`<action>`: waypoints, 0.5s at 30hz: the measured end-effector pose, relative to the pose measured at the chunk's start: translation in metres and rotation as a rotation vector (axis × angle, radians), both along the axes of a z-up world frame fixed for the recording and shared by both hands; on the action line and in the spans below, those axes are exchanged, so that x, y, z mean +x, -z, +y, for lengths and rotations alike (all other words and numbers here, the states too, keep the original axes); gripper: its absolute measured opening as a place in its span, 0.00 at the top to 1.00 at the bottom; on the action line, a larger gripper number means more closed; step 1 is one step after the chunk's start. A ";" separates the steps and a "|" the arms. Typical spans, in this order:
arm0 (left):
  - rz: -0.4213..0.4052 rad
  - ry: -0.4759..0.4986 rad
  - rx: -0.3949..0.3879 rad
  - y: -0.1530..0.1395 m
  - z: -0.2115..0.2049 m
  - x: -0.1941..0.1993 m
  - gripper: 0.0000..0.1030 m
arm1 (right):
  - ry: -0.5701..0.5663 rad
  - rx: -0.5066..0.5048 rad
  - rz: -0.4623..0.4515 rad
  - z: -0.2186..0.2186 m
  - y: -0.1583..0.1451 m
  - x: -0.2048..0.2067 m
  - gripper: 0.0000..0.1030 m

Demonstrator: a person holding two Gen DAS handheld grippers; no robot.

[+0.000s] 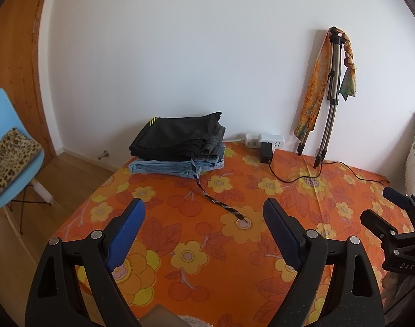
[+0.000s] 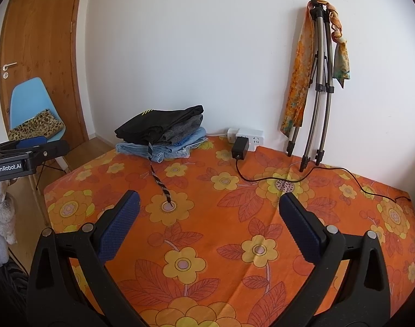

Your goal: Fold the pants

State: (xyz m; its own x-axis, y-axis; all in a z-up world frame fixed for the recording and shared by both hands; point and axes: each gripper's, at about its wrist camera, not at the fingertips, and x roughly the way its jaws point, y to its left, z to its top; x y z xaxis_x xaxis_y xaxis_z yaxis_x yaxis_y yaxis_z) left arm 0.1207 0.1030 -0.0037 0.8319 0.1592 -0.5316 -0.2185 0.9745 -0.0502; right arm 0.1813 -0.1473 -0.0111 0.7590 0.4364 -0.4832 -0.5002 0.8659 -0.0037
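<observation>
A stack of folded pants (image 1: 180, 141) sits at the table's far left corner, black pair on top, grey in the middle, light denim at the bottom; it also shows in the right wrist view (image 2: 163, 133). A black-and-white drawstring (image 1: 215, 199) trails from the stack onto the cloth (image 2: 159, 179). My left gripper (image 1: 204, 209) is open and empty above the orange flowered tablecloth (image 1: 196, 272). My right gripper (image 2: 208, 204) is open and empty above the same cloth, and shows at the right edge of the left wrist view (image 1: 381, 204).
A white power strip (image 1: 264, 140) with a black adapter (image 2: 240, 147) and cable lies by the wall. A folded tripod (image 2: 316, 81) with scarves leans on the wall. A blue chair (image 1: 8, 147) with a leopard-print cushion stands at the left by a wooden door (image 2: 41, 41).
</observation>
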 end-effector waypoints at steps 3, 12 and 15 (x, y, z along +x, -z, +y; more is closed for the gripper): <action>0.000 -0.002 0.001 0.000 0.000 0.000 0.14 | 0.000 0.000 -0.004 0.000 0.000 0.000 0.00; -0.002 -0.002 0.002 -0.001 0.001 0.000 0.14 | 0.000 0.001 -0.004 0.000 0.000 0.000 0.00; -0.002 -0.002 0.004 -0.001 0.001 0.000 0.14 | 0.000 0.000 -0.005 0.000 0.000 0.000 0.00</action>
